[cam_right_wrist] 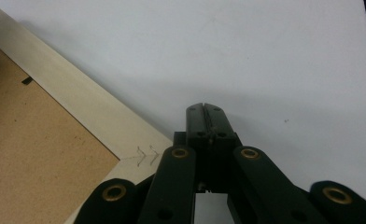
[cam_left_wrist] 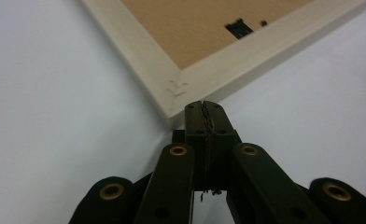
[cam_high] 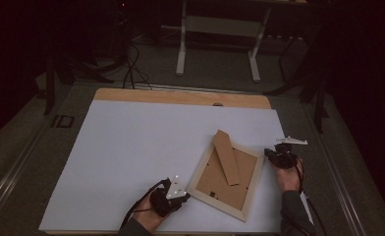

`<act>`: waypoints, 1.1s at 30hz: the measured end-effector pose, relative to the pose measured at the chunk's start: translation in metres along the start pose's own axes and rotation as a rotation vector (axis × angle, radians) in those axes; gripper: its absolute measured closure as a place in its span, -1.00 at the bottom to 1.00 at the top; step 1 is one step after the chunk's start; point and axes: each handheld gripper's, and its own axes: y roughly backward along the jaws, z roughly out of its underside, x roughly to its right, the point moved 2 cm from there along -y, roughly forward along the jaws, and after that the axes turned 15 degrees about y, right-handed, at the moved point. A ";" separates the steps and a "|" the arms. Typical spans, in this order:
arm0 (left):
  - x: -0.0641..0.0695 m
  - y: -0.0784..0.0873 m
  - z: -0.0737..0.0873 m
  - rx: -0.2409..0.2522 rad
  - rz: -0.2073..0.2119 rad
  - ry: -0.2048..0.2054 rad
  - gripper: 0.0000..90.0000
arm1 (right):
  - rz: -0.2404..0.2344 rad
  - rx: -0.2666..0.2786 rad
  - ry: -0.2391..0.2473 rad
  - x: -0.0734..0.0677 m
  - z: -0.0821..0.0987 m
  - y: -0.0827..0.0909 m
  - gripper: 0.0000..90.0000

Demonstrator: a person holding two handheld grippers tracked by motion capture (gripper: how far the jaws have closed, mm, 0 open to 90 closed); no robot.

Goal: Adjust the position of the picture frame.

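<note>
A pale wooden picture frame (cam_high: 252, 184) lies face down on the white table sheet (cam_high: 131, 147), its brown backing and stand leg (cam_high: 227, 156) up. My left gripper (cam_high: 186, 195) is shut, its tips right at the frame's near-left corner (cam_left_wrist: 174, 88); the frames don't settle whether they touch it. My right gripper (cam_high: 268, 152) is shut too, beside the frame's right corner (cam_right_wrist: 144, 154), with its tips (cam_right_wrist: 204, 109) over bare sheet. Nothing sits between either pair of jaws. A small black clip (cam_left_wrist: 239, 29) shows on the backing.
The sheet's front edge (cam_high: 156, 231) runs just below both hands. Bare wooden tabletop (cam_high: 180, 96) shows at the far side. A white desk frame (cam_high: 220, 39) stands on the floor beyond. Cables (cam_high: 131, 69) trail on the floor at the back left.
</note>
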 end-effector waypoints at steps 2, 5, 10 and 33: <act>0.001 -0.002 -0.001 -0.004 -0.005 -0.001 1.00 | 0.000 -0.003 0.004 0.000 -0.001 -0.001 1.00; 0.001 -0.005 -0.001 -0.010 -0.009 0.002 1.00 | -0.006 -0.003 -0.004 0.000 -0.001 -0.001 1.00; 0.001 -0.005 -0.002 -0.013 -0.008 0.001 1.00 | -0.017 0.001 -0.030 0.002 0.000 -0.001 1.00; -0.002 -0.002 -0.002 -0.001 -0.015 0.018 1.00 | -0.025 -0.019 -0.074 -0.004 0.005 -0.001 1.00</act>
